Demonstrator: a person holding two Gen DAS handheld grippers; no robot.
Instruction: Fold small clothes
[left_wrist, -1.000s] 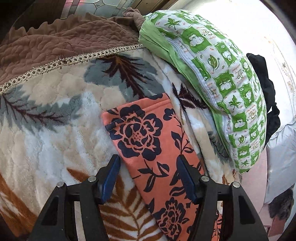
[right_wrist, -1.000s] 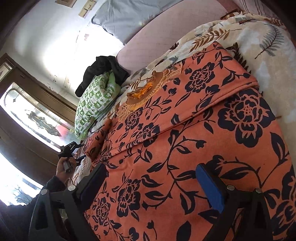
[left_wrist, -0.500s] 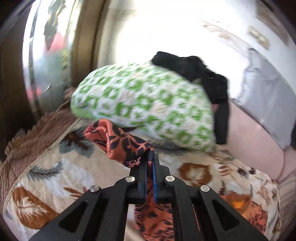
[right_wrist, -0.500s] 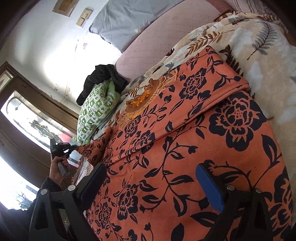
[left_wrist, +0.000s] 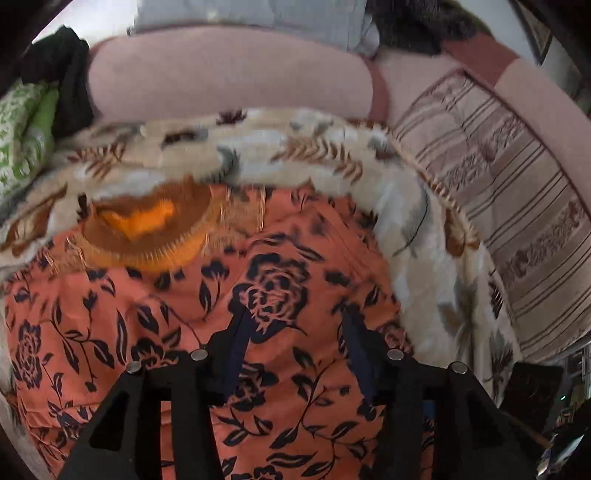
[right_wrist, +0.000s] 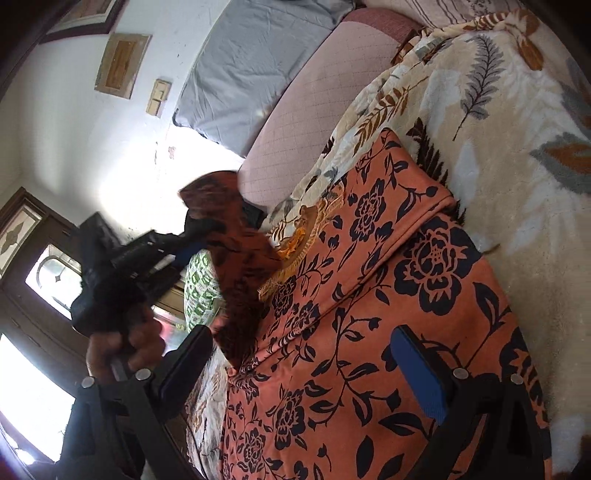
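An orange garment with dark flowers (left_wrist: 147, 332) lies spread on the leaf-print blanket (left_wrist: 314, 147), its embroidered neckline (left_wrist: 147, 225) toward the pink headboard. My left gripper (left_wrist: 295, 332) hovers over the garment's body, pointing steeply down. Its jaws are opening, with floral fabric between and below them and the pads not pressing on it. In the right wrist view a hand carries the left gripper (right_wrist: 190, 240), and the lifted sleeve (right_wrist: 236, 251) hangs blurred at its tips. My right gripper (right_wrist: 301, 369) stands open low over the garment (right_wrist: 369, 295), nothing gripped.
A green patterned pillow (right_wrist: 199, 288) with a black cloth (left_wrist: 66, 74) on it lies at the left end. Behind the blanket are a pink headboard (left_wrist: 221, 74), a grey pillow (right_wrist: 251, 74) and a striped cushion (left_wrist: 517, 221). A wooden door (right_wrist: 37, 277) stands left.
The left gripper shut on the sleeve near the green pillow, lifted it and swung it across over the garment's body; its jaws now stand apart. The right gripper shifted only slightly.
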